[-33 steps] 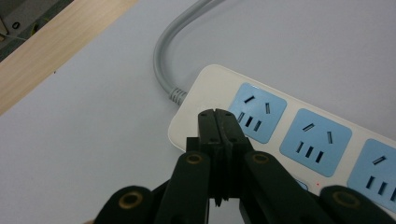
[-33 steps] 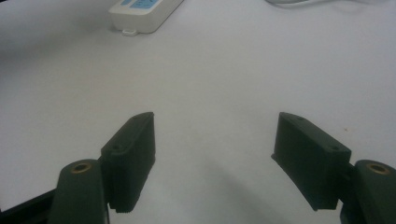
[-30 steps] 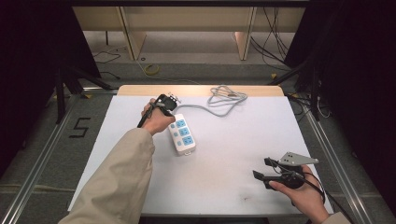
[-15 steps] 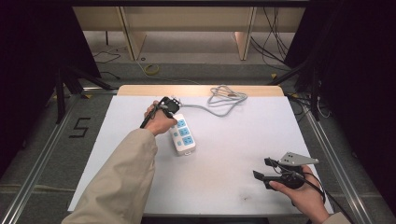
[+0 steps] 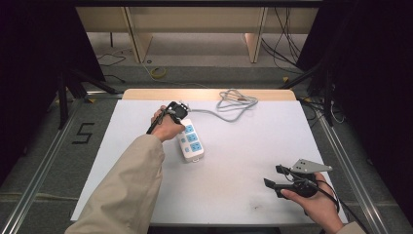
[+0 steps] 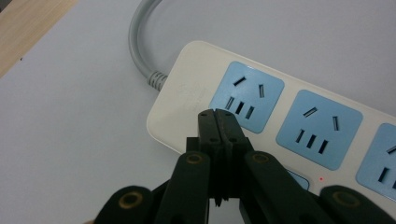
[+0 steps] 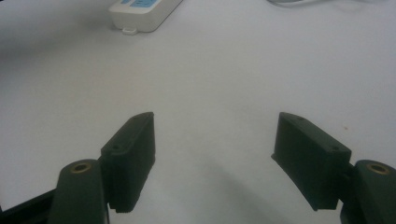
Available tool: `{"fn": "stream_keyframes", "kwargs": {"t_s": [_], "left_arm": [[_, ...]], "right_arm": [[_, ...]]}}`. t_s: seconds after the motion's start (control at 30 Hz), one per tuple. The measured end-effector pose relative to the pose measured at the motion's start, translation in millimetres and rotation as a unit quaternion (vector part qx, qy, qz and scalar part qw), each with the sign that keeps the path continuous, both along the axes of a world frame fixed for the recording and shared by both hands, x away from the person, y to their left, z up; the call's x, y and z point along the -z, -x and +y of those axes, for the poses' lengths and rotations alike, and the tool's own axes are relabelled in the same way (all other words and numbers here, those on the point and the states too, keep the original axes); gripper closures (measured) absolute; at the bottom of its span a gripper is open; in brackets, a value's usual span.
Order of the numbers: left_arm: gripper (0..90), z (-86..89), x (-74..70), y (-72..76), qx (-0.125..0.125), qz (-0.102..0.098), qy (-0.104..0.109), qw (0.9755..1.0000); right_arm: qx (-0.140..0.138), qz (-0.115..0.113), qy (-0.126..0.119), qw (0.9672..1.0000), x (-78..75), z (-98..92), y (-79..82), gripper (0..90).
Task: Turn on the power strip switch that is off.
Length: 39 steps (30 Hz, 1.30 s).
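left gripper [image 6: 218, 116] nearer power strip [image 6: 299, 121]

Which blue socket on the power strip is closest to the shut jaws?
The end socket beside the grey cord; the left gripper hangs right at it, the other sockets lie farther along.

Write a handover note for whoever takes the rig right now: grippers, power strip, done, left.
Left gripper: jaws shut, empty, tips over the cable end of the power strip, beside its blue switch.
Right gripper: open, empty, at the near right of the table.
Power strip lies flat mid-table; its cable is coiled at the far edge.
Done: left gripper is at the strip.
Left: probably pressing the switch; whether the tips touch the strip is unclear.
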<state>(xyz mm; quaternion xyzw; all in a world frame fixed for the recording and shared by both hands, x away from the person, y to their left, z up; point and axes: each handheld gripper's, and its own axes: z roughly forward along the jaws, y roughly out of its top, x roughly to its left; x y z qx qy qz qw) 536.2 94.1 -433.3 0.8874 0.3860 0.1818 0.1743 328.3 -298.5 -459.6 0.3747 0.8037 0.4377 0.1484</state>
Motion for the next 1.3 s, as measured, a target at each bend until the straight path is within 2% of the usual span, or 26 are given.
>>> {"fn": "stream_keyframes", "kwargs": {"t_s": [1.3], "left_arm": [[89.9,-2.7,3.4,-3.6,0.001,0.014,-0.012,0.9998]], "right_arm": [[-0.003,0.001,0.001,1.0,0.2,0.6,0.3,29.5]]}}
